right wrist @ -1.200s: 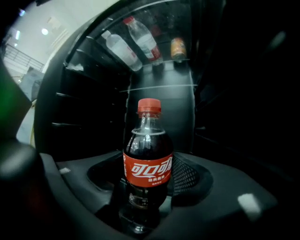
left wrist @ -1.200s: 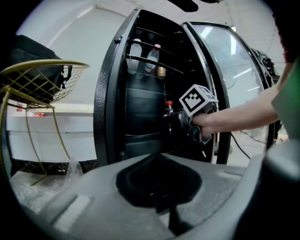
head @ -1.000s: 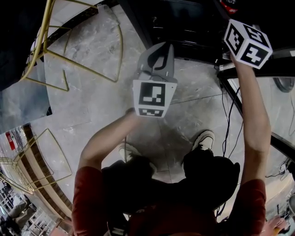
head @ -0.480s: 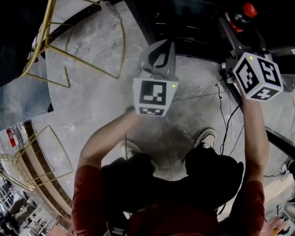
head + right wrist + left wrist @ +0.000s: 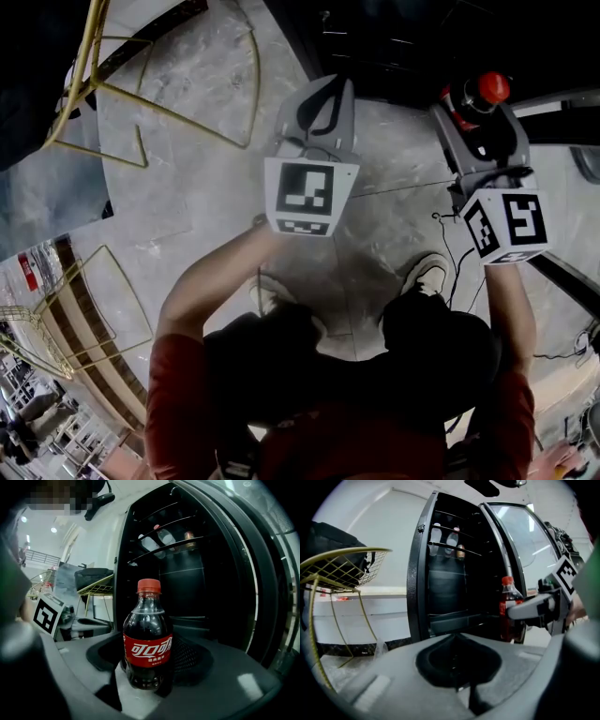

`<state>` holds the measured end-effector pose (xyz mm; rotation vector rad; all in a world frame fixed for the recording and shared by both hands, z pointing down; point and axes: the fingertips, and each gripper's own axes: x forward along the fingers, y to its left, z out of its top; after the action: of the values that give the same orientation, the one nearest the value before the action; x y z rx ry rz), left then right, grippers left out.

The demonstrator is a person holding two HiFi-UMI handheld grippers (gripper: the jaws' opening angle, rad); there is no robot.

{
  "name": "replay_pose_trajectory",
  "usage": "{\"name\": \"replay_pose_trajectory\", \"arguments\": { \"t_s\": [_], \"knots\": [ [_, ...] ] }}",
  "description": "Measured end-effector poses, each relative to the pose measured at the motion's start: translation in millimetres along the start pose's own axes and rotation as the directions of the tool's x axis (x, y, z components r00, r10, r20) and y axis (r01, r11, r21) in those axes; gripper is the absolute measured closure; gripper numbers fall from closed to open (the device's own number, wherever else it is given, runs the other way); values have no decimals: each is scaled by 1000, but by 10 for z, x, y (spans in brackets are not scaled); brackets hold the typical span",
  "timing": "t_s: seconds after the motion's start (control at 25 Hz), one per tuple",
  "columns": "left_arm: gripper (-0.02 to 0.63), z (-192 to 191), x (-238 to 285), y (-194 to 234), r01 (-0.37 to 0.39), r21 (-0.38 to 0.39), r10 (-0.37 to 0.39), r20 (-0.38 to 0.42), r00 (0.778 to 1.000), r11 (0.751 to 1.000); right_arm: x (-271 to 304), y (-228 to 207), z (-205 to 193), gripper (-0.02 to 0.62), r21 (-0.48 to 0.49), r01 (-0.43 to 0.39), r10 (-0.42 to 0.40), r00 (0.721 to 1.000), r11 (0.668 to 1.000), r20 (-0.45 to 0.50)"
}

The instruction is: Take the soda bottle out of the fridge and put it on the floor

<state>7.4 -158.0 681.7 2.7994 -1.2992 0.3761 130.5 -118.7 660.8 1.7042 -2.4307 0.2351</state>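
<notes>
Reaches both bare forearms forward and down out of red sleeves point(image 5: 178, 394). Carries the left claw point(image 5: 322, 108) at centre, ahead of the left forearm point(image 5: 211, 281), with jaws pressed together at the tips and nothing between them. Holds the right claw point(image 5: 476, 117) out to the right, well apart from the left and ahead of the right forearm point(image 5: 506, 309), with jaws clamped on the sides of an upright soda bottle point(image 5: 147, 639). Bears a marker cube point(image 5: 307, 195) behind each claw.

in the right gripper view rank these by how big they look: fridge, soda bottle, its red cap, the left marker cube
1. fridge
2. soda bottle, though it is nearest the camera
3. marker cube
4. red cap
</notes>
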Motion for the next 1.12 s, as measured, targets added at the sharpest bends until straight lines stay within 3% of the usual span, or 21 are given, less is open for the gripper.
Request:
{"name": "replay_pose_trajectory", "arguments": {
  "t_s": [0.32, 0.6, 0.92, 1.12],
  "knots": [
    [606, -109, -79, 1, 1, 28, -2, 16, 1000, 1000, -50, 339, -539, 293, 9, -46, 47, 997, 999, -63],
    [606, -134, -106, -123, 34, 43, -35, 28, 999, 999, -103, 402, -614, 293, 20, -64, 65, 996, 998, -68],
    [606, -157, -215, -165, 94, 78, -96, 23, 995, 992, -72, 417, -663, 293, 32, -71, 73, 995, 997, -67],
    [606, -324, -359, -311, 179, 117, -180, 6, 984, 977, -16, 515, -889, 293, 47, -83, 87, 993, 995, -82]
  ]
}}
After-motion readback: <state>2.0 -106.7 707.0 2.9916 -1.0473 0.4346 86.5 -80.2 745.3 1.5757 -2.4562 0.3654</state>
